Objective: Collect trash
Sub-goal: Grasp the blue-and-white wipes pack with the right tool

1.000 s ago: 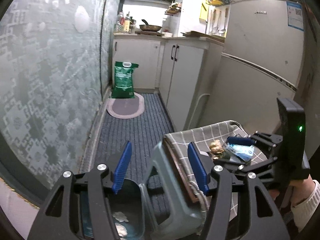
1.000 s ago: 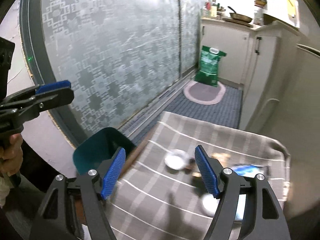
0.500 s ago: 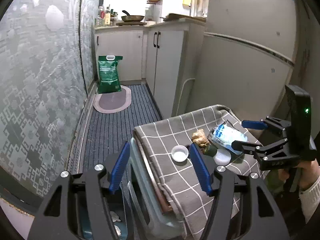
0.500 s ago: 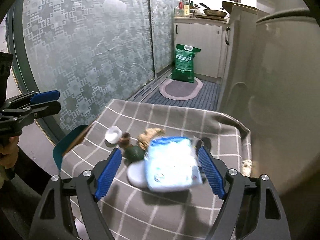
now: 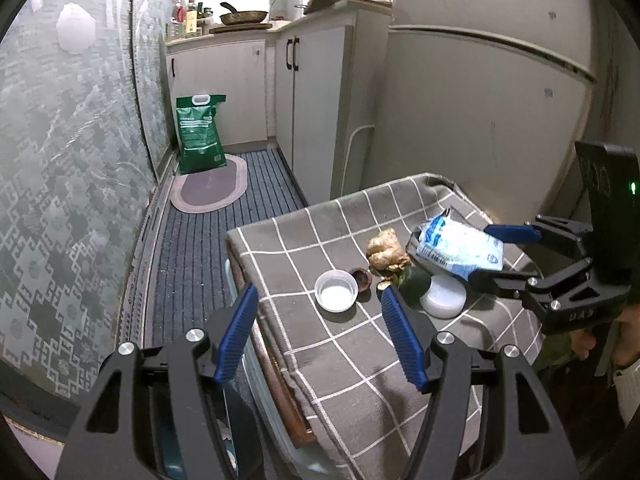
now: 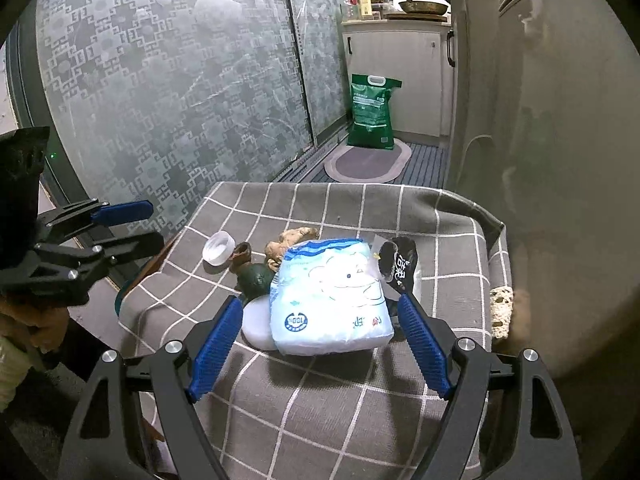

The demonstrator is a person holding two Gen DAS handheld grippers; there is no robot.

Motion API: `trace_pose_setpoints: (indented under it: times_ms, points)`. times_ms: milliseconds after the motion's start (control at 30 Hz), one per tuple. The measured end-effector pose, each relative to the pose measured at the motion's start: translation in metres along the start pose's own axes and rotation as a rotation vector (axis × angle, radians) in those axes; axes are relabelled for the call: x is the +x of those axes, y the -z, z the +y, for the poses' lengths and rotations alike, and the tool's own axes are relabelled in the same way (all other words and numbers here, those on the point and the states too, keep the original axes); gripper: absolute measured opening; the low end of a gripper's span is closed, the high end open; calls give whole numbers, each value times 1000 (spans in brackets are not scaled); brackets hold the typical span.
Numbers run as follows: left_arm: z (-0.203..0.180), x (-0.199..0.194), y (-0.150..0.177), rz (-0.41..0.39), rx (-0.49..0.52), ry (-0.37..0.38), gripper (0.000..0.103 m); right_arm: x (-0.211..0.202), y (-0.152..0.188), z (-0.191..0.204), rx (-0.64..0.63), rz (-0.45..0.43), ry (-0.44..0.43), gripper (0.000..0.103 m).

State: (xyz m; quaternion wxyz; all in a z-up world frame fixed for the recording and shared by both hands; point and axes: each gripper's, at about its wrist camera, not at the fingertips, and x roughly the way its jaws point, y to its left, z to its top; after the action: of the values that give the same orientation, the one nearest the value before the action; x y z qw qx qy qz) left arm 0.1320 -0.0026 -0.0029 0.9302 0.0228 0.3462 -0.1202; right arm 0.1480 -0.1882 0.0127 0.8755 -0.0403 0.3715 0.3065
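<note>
Here both jaws gape empty — the tissue pack [image 6: 330, 296] leans over a white lid [image 6: 256, 322], ginger [image 6: 292, 240] behind.

The checked tablecloth [image 5: 360, 360] is viewed closely from its near-left corner by the left wrist view and its near edge by the right; the green bag [image 6: 372, 112] is shared in both upper backgrounds.

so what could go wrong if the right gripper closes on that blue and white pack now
1. The right gripper is open around the blue and white pack, which partly lies on the white lid; closing low might catch or drag the lid.
2. The black wrapper sits beside the pack at the right finger, so it may get pinched too.
3. The soft pack could crumple and slip, knocking the ginger or small cup.
</note>
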Motion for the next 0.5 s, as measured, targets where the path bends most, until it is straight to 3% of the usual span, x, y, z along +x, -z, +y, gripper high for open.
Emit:
trace_pose_setpoints:
  times_ms: [400, 500]
  points:
    - [-11, 29, 4, 41, 43, 23, 68, 21, -2, -6, 2, 31, 14, 69]
    - [-12, 35, 3, 52, 39, 22, 68, 20, -3, -8, -2, 25, 24, 60]
